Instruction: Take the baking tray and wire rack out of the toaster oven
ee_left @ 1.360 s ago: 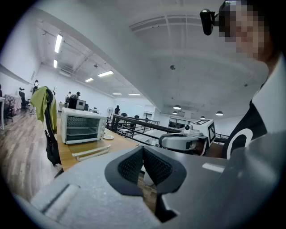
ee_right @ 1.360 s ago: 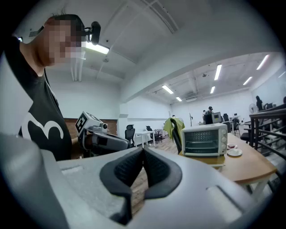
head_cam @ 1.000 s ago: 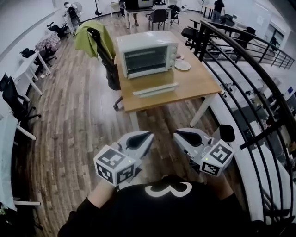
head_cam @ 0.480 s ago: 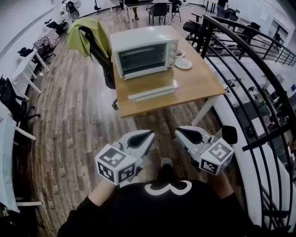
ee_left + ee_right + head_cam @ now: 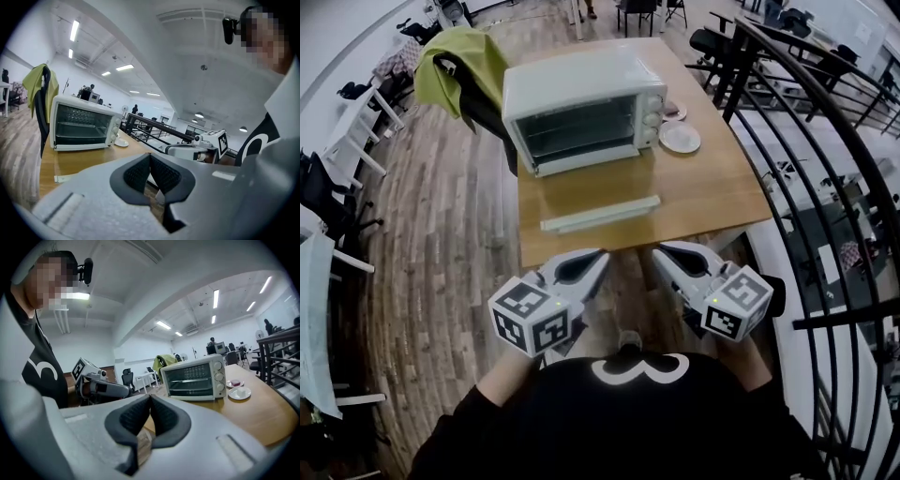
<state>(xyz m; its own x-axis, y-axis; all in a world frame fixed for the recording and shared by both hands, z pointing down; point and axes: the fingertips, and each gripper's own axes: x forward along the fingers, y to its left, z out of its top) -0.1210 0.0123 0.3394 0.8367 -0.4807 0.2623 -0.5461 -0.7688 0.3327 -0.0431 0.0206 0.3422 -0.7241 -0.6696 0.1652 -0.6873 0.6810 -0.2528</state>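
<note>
A white toaster oven (image 5: 581, 117) stands at the far side of a wooden table (image 5: 712, 192), its glass door closed. Wire shelves show dimly through the glass (image 5: 190, 376); I cannot make out a tray. My left gripper (image 5: 598, 255) and right gripper (image 5: 661, 251) hover side by side at the table's near edge, well short of the oven. Both are shut with nothing between the pads. The oven (image 5: 82, 129) sits left of centre in the left gripper view, beyond the left gripper (image 5: 150, 157). The right gripper (image 5: 150, 398) points a little left of it.
A long flat pale slab (image 5: 600, 214) lies on the table in front of the oven. Two small plates (image 5: 681, 138) sit to the oven's right. A chair draped in green cloth (image 5: 464, 70) stands at the table's left, and a black railing (image 5: 806, 141) runs along the right.
The table and oven have drawn nearer in the head view. Both grippers have moved forward, from over the floor to the table's near edge, still shut.
</note>
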